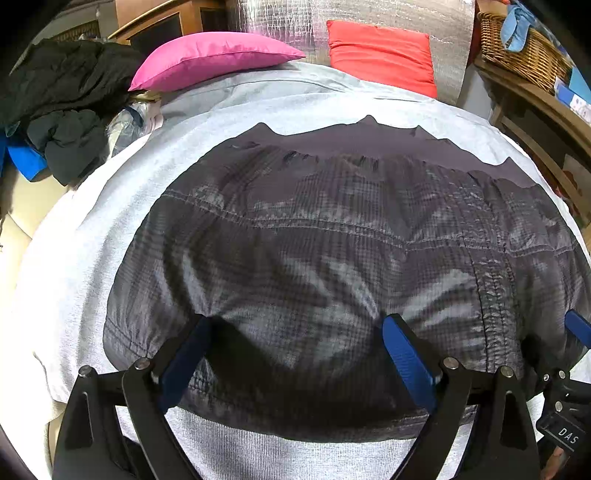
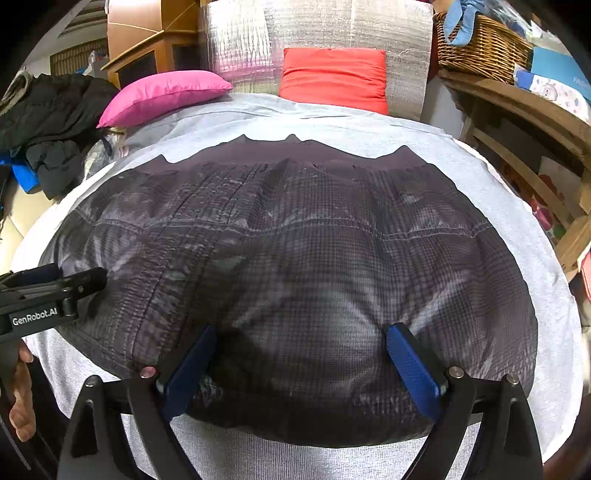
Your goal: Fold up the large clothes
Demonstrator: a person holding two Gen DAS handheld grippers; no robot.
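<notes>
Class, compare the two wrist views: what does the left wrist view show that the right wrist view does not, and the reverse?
Left only: the right tongs' blue fingertip at the right edge.

Right only: the left tongs' "GenRobot.AI" body, plus a hand.

Both: the dark quilted jacket on grey bedding, a pink pillow, a red pillow, a wicker basket, with open tongs pressing the jacket.

1 dark quilted jacket [image 1: 332,258] spread flat. 1 grey sheet [image 1: 74,258] under it. 2 pillows: 1 pink pillow [image 1: 210,55], 1 red pillow [image 1: 384,51]. 1 wicker basket [image 2: 484,44], 1 blue cloth [image 2: 460,20] hanging over its rim. 1 heap of dark clothes [image 1: 62,96] at left, item count unclear. 2 claws: left claw [image 1: 295,328], right claw [image 2: 301,332], 2 blue-padded fingers each, both spread wide. 1 hand [image 2: 20,391] at frame edge.
</notes>
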